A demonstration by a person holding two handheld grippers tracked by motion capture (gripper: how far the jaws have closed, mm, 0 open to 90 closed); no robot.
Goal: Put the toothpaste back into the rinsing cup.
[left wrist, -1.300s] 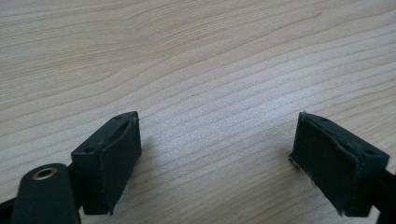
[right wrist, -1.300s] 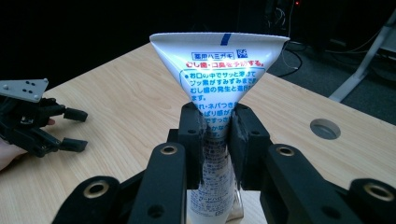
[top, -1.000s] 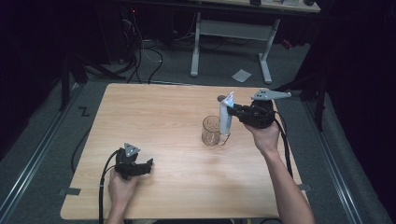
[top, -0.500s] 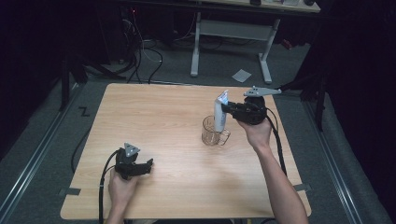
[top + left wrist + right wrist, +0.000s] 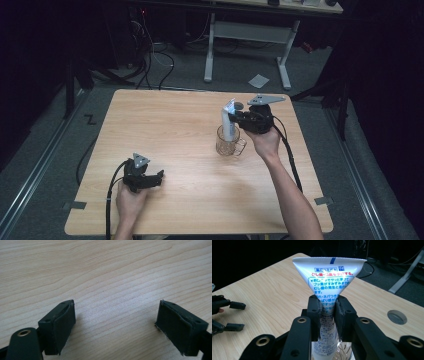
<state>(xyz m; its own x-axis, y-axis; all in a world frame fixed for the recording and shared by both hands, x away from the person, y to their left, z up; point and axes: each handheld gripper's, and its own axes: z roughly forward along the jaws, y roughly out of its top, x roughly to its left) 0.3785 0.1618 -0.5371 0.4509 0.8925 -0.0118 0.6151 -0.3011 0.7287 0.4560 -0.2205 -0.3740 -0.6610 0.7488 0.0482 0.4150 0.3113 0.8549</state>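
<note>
A: High view first. Right hand-held gripper (image 5: 235, 118) is clamped on the toothpaste tube (image 5: 228, 121), which stands near upright, long axis vertical, its lower end down inside the glass mug (image 5: 228, 141). Mug sits right of centre on the desk (image 5: 165, 125).

B: And the left one?

A: Left hand-held gripper (image 5: 155, 176) rests at the near-left of the desk, well apart from the mug. The right hand is the nearer by far; it's directly on the tube.

B: Left gripper view?

A: Jaws spread wide, nothing between them, just bare desk (image 5: 105, 275) grain underneath. Idle.

B: Right gripper view?

A: Jaws closed on the toothpaste tube (image 5: 329, 290) at about mid-length. Flat crimped end fans out above the pads, printed side to the camera. Rim of the glass mug (image 5: 344, 350) shows just below the jaws, so the tube lies straight down from the grip, in line with the mug. Left hand-held gripper (image 5: 235, 316) sits far off at the edge.

B: So the move turns on the vertical axis.

A: My read: yes. Tube and mug are lined up; it's up or down along that axis, no sideways travel needed.
</note>
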